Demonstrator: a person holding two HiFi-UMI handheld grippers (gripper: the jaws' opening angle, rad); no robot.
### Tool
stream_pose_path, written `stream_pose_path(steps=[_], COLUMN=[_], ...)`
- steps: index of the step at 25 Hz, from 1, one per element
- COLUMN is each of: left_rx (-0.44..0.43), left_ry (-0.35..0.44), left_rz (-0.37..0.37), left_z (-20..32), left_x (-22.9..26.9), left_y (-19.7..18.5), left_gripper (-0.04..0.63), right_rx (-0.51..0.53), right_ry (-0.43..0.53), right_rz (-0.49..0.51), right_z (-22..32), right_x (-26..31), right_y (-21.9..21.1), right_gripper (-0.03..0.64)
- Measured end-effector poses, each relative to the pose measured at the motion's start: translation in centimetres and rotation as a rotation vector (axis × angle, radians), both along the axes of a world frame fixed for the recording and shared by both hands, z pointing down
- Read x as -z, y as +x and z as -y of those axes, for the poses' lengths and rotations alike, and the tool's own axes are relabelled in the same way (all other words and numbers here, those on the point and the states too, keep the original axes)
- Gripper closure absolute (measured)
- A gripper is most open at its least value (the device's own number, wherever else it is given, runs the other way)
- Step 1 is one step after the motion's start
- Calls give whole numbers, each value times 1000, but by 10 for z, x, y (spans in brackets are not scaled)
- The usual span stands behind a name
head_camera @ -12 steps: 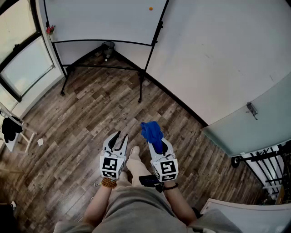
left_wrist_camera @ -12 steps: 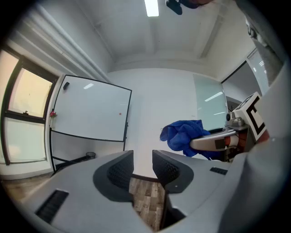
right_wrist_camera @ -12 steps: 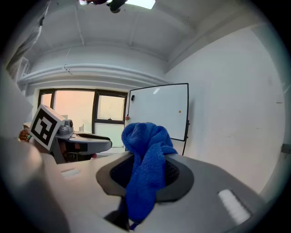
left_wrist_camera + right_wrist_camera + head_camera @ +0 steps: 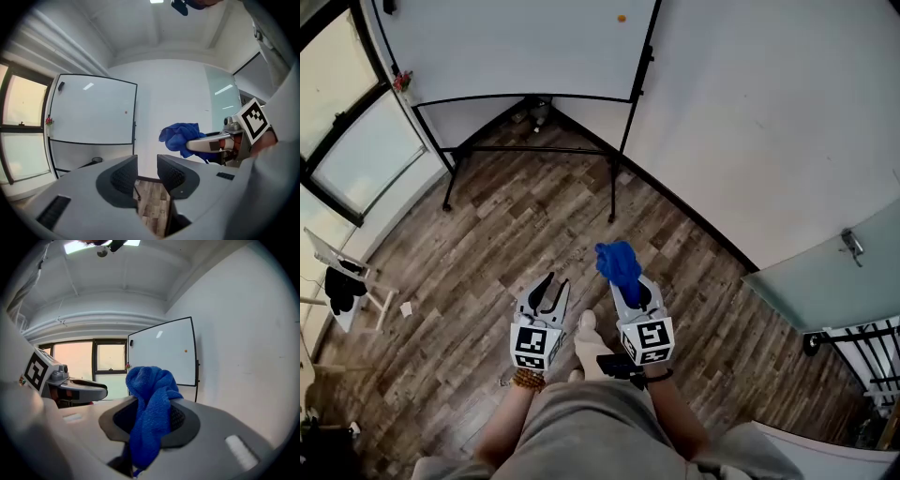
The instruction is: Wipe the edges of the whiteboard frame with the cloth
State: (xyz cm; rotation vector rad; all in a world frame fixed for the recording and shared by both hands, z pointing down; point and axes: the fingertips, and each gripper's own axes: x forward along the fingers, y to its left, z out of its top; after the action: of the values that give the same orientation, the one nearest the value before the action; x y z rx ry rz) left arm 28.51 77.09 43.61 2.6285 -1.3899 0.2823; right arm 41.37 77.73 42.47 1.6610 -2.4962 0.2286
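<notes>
A bright blue terry cloth (image 4: 619,262) is bunched up and pinched between the jaws of the right gripper (image 4: 150,416). Its upper part puffs out above the jaws in soft folds, and a narrower tail hangs down behind them. It is held low over a wood floor, well apart from the whiteboard (image 4: 516,47). The whiteboard is a large white panel with a thin black frame (image 4: 534,96), standing upright on black legs (image 4: 530,148) in a corner. A small orange dot (image 4: 622,18) sits near its right edge.
</notes>
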Motion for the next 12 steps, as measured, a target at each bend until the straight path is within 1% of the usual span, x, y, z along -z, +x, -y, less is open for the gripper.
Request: stream_pose_path(steps=[2, 7, 12], left_rx=[-9, -49, -78], left_ry=[5, 2, -9], left_rz=[28, 61, 81], left_z=[30, 98, 140], left_x=[2, 12, 9], left_y=[9, 50, 81], left_gripper=[460, 460, 463], right_rx=[-16, -63, -101], right_ry=[0, -15, -41], right_rz=[23, 62, 91], right_z=[30, 93, 139], right_x=[1, -5, -24], right_y=[12, 54, 92], right_gripper=[499, 499, 499])
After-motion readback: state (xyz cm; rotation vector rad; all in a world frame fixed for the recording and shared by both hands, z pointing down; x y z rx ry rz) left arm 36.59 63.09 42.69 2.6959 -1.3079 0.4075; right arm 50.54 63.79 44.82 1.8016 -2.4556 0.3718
